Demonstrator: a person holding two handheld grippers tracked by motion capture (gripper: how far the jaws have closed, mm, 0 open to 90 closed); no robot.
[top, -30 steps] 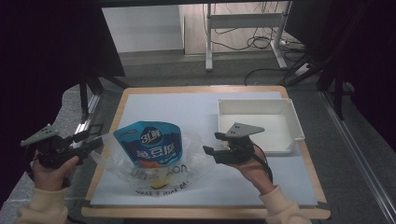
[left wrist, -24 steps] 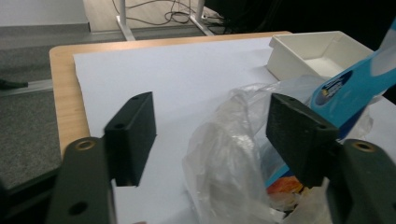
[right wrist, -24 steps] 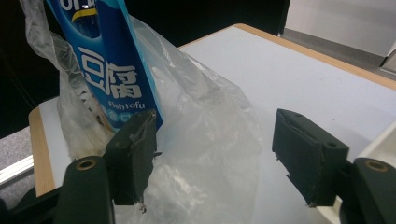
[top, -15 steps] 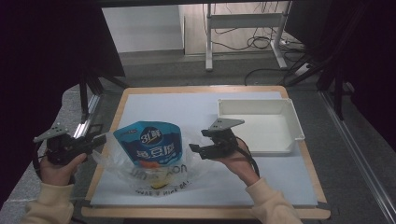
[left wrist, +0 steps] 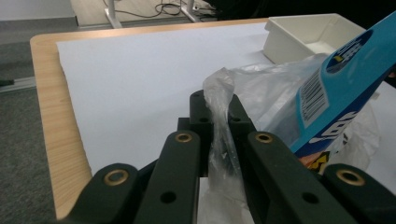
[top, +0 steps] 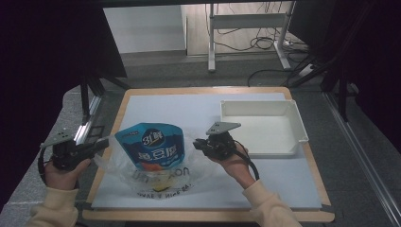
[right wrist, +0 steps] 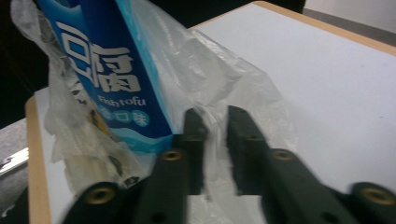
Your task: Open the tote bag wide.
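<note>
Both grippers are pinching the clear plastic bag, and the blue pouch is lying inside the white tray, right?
Not quite. The pouch isn't in the tray; the high view shows it standing in the bag on the table, left of the tray. The rest is right: the left gripper and right gripper each have their jaws closed on the bag, as their own gripper views show.

The high view is dim around its edges — both sides fall into near-black — while the pale floor at the top glows brightest. The white sheet covering the wooden table (top: 156, 106) is evenly lit, with soft, faint shadows. In the right gripper view, motion blur smears the near jaws and the crinkled clear plastic bag (right wrist: 219, 79); the left gripper view is sharper.
</note>
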